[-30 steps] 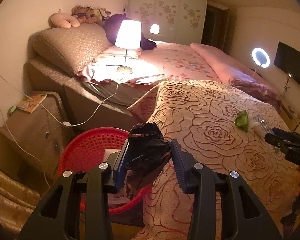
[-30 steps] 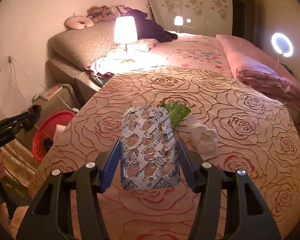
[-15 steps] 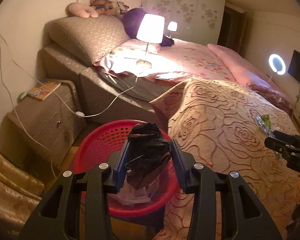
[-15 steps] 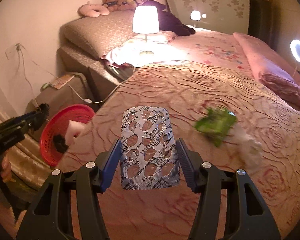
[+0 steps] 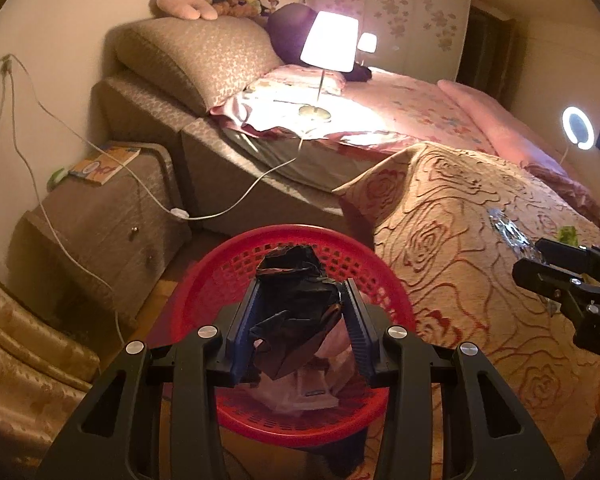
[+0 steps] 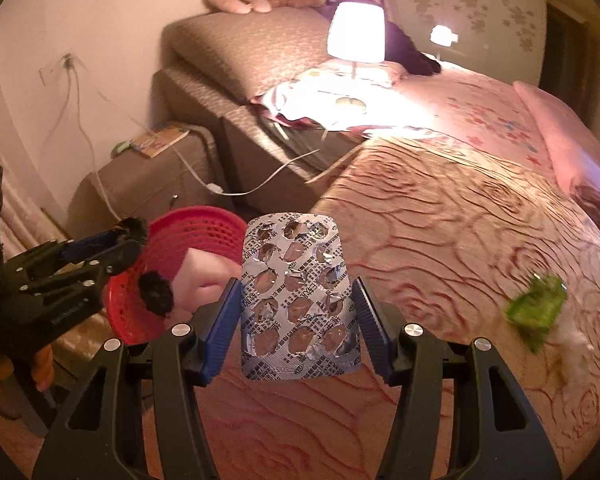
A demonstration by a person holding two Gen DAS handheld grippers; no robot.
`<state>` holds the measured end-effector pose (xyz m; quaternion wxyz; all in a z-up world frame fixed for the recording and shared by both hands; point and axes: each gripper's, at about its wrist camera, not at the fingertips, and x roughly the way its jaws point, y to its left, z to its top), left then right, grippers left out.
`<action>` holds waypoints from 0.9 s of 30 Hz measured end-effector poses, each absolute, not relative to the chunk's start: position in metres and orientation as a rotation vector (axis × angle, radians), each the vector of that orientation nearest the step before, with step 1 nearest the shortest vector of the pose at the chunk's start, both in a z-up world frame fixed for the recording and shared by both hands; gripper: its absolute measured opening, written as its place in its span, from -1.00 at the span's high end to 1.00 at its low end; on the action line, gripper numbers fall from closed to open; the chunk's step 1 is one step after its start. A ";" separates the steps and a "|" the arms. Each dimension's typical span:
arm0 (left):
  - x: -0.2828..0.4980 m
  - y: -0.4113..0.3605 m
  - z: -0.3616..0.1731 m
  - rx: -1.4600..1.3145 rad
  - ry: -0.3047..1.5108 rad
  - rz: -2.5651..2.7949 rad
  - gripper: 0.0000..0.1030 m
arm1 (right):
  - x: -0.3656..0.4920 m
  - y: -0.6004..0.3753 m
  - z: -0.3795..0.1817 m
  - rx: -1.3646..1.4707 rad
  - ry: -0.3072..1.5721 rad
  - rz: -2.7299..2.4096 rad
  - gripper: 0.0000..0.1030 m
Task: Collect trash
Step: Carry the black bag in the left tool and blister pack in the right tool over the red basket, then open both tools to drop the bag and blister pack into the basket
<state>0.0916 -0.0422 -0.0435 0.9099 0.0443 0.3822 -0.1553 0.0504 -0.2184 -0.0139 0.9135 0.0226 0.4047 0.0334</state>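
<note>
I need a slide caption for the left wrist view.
Left gripper holding crumpled black plastic above the red basket beside the bed.

Bed (image 6: pixel 440 216), nightstand (image 5: pixel 100 216) and floor by the red basket (image 5: pixel 236 280)

The bed carries a rose-patterned bedspread (image 5: pixel 460 248); on it, well to the right of the basket, lies a green wrapper (image 6: pixel 536 308) with something white and blurred just beyond. Farther up the bed from the basket, a lit table lamp (image 5: pixel 328 52) stands on the pink sheet. The basket sits on the floor against the bed's side; the nightstand behind it bears a book (image 5: pixel 104 162).
</note>
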 end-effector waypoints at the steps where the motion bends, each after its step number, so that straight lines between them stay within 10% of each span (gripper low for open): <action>1: 0.093 -0.041 -0.045 0.092 0.790 -0.319 0.24 | 0.054 -0.213 -0.015 0.039 0.837 0.077 -0.06; 18: 0.107 -0.022 -0.057 0.095 0.812 -0.235 0.17 | 0.100 -0.163 -0.034 0.040 0.895 0.182 -0.06; 27: 0.104 -0.018 -0.051 0.085 0.782 -0.239 -0.42 | 0.102 -0.166 -0.043 0.091 0.918 0.193 -0.21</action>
